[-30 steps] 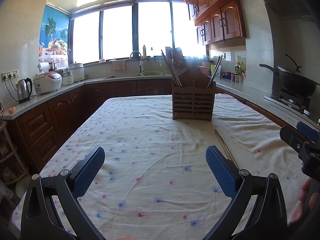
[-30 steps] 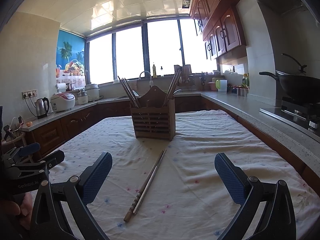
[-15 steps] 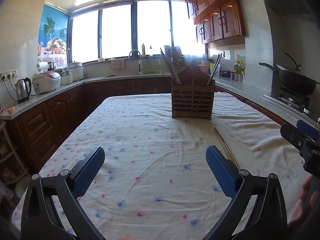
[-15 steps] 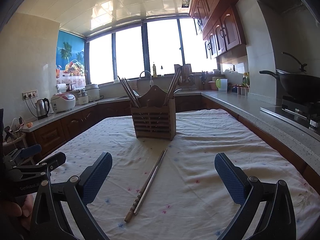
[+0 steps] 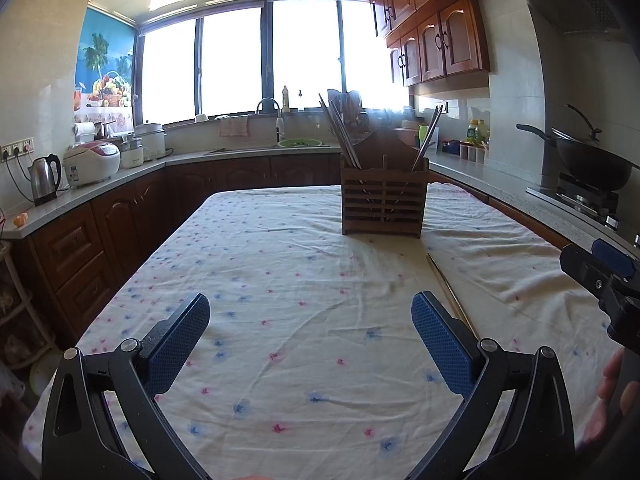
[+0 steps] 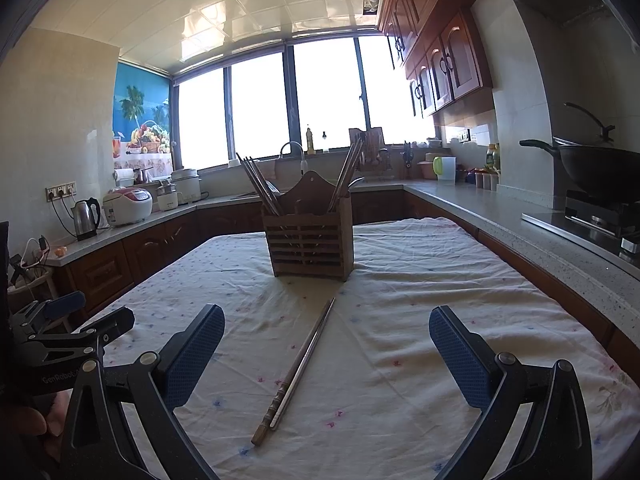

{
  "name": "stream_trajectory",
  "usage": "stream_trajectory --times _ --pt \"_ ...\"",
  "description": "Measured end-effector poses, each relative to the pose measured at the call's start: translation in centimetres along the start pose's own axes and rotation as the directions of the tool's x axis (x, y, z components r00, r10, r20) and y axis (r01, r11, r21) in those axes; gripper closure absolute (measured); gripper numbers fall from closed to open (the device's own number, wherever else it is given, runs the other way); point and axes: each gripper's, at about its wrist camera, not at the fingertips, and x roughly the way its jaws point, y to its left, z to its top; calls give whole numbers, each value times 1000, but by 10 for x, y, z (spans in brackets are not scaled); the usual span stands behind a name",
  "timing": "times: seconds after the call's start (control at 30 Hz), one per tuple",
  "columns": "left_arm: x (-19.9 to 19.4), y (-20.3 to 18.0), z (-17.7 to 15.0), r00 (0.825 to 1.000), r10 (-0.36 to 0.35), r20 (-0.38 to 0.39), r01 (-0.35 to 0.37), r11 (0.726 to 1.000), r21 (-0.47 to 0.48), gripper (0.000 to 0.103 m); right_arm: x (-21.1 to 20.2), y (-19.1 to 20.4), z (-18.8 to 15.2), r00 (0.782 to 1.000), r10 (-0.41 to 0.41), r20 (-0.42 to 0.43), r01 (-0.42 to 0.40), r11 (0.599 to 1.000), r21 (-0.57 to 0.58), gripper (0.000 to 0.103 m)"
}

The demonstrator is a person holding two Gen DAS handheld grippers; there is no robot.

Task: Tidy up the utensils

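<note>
Chopsticks [image 6: 298, 368] show whole only between right gripper's [image 6: 326, 356] jaws.

Table [image 6: 460, 280] covered with wrinkled white cloth [image 5: 288, 280], small pink/blue flower print. Slatted wooden utensil holder [image 6: 310, 242] stands upright on it toward far end, chopsticks sticking out. Pair of chopsticks [image 6: 298, 368] lies flat on cloth, side by side, near holder, not touching.
</note>
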Motion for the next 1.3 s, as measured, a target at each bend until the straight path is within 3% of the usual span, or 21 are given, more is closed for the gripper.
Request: stream_trajectory --times 1.3 --pt "7 2 9 997 -66 -43 65 998 -18 0 4 0 8 1000 6 -19 -6 1000 29 0"
